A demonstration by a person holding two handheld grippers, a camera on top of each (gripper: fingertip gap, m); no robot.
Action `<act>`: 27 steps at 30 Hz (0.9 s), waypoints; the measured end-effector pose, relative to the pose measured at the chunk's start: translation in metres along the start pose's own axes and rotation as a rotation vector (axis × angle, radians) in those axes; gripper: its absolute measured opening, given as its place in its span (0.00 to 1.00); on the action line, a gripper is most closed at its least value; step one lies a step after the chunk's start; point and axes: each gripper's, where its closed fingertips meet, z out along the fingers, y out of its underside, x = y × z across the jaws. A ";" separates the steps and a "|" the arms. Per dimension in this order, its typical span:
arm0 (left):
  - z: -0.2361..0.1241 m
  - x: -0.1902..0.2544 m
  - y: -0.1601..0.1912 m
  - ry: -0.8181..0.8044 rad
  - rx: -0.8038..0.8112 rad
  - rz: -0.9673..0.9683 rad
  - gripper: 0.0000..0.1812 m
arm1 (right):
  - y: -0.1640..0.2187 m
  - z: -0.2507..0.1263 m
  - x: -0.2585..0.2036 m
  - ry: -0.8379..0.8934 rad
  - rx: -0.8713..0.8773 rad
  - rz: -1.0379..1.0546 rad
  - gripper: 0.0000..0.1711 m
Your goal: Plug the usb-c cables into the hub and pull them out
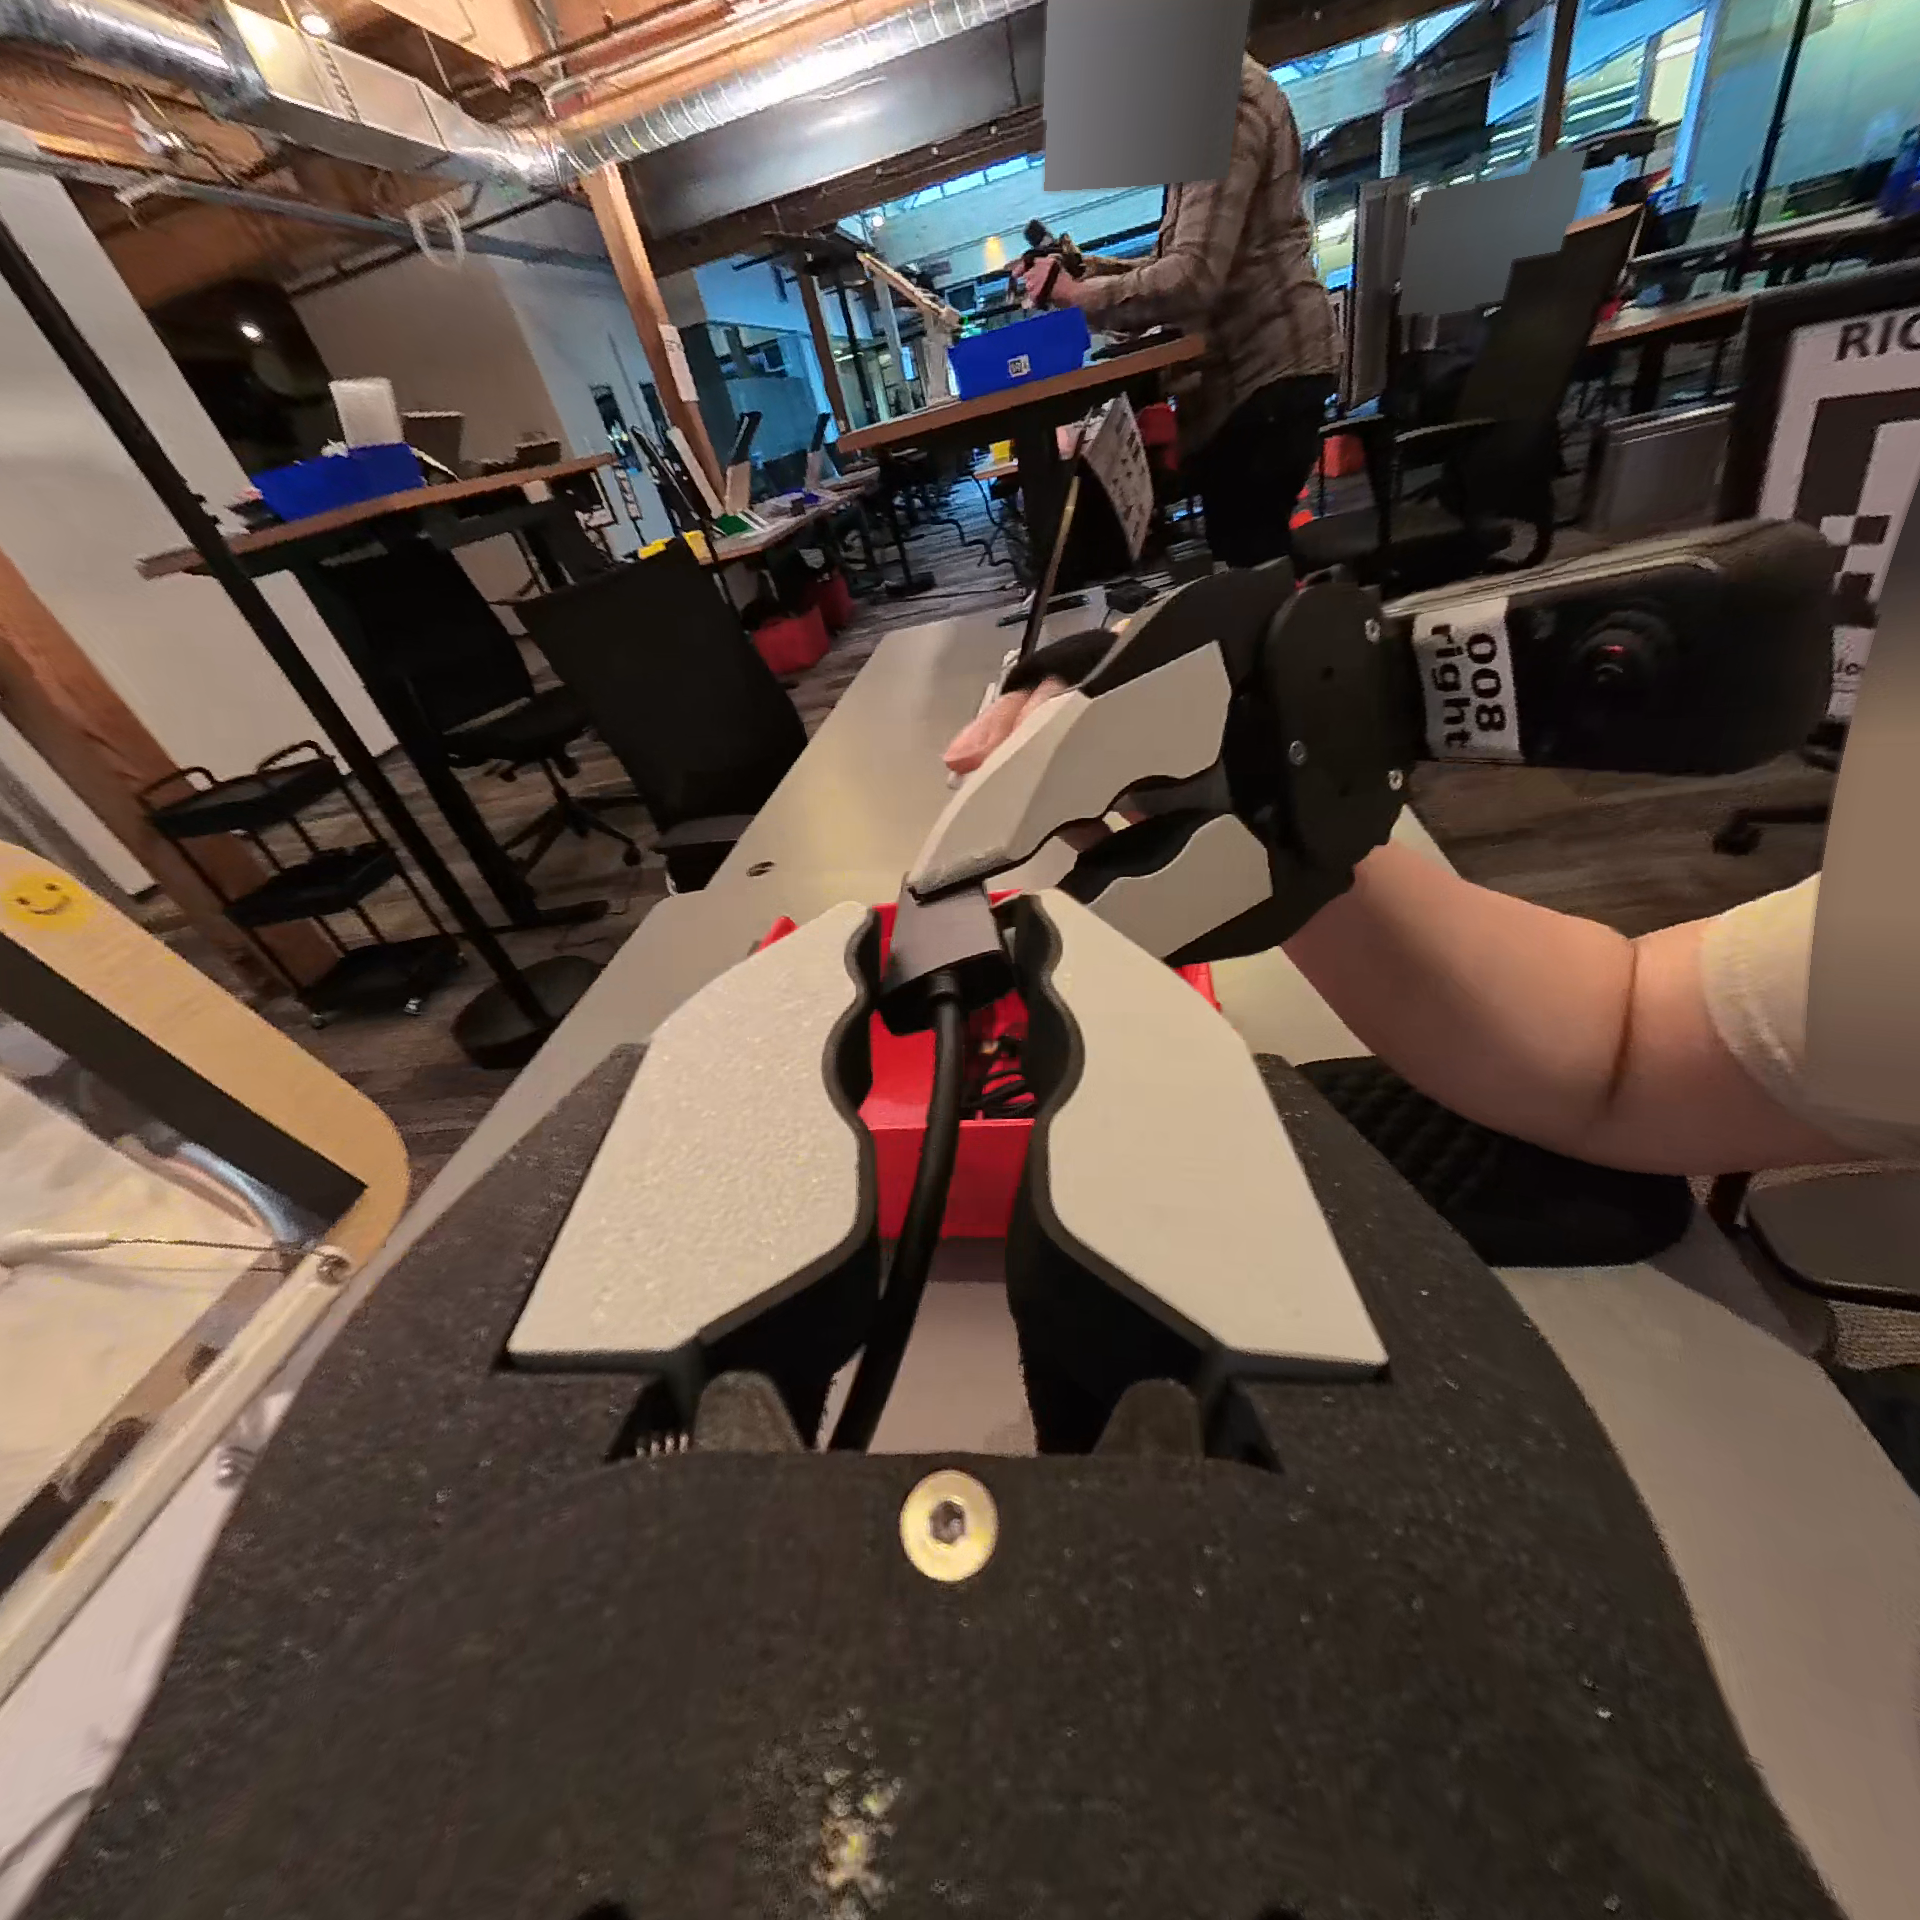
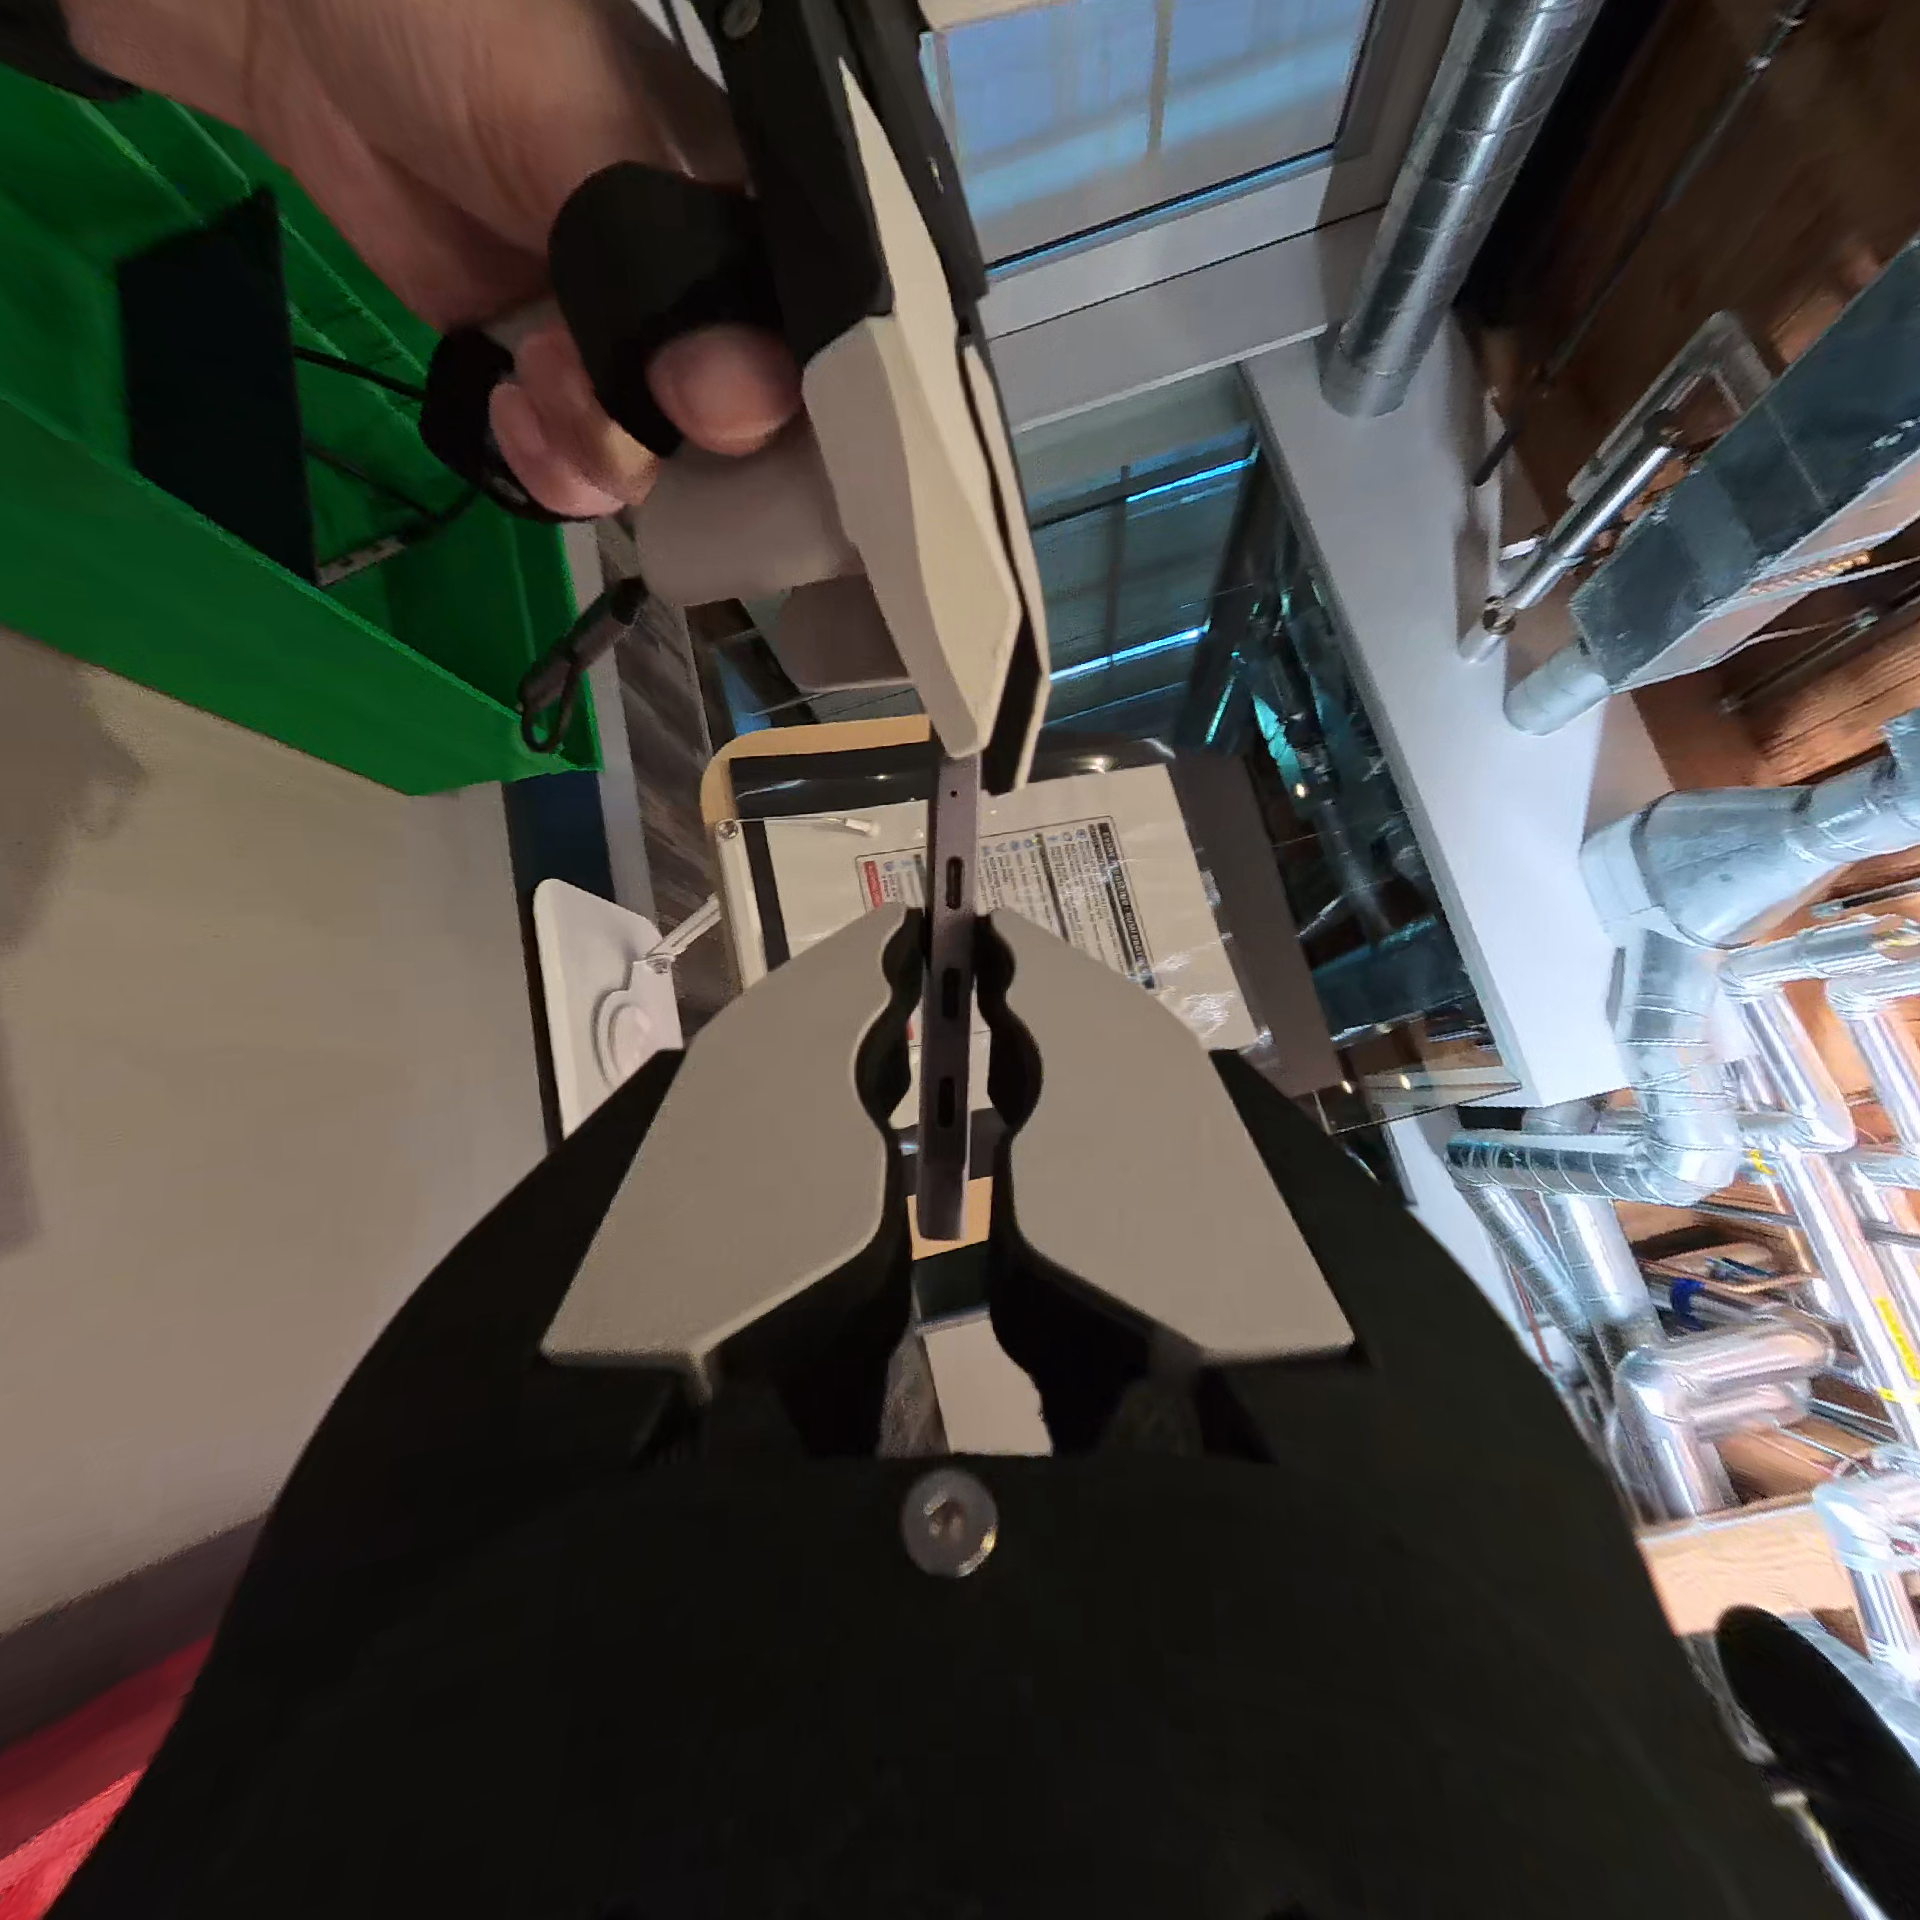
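Note:
A thin dark grey hub (image 1: 940,935) with its black cord (image 1: 925,1143) is held in the air between both grippers. My left gripper (image 1: 940,925) is shut on its near end. My right gripper (image 1: 966,873) comes in from the right and is shut on the far end. In the right wrist view the hub (image 2: 951,997) stands edge-on in my right gripper (image 2: 951,920), with three slots along its edge and nothing in them. The left gripper (image 2: 987,748) grips its far end from above. A red bin (image 1: 935,1174) below holds dark cables (image 1: 997,1081).
The grey table (image 1: 883,727) runs ahead under the red bin. A black mat (image 1: 1455,1164) lies at the right. A wood-framed panel (image 1: 208,1091) stands at the left. A green bin (image 2: 260,623) sits beside the left hand. A person stands at a far desk. Only a small space, under 4 cm, lies between the two pairs of fingers.

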 end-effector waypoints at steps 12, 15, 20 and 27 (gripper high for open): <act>-0.002 -0.012 0.003 -0.089 -0.031 0.003 0.34 | 0.055 -0.026 0.021 0.046 -0.175 -0.020 0.06; -0.015 -0.018 -0.001 -0.145 -0.031 0.049 0.32 | 0.071 -0.045 0.038 0.149 -0.207 -0.179 0.06; -0.031 -0.029 -0.003 -0.226 -0.044 0.085 0.31 | 0.103 -0.064 0.046 0.162 -0.300 -0.211 0.06; -0.039 -0.035 -0.002 -0.246 -0.051 0.081 0.31 | 0.191 -0.104 0.022 -0.019 -0.509 0.013 0.06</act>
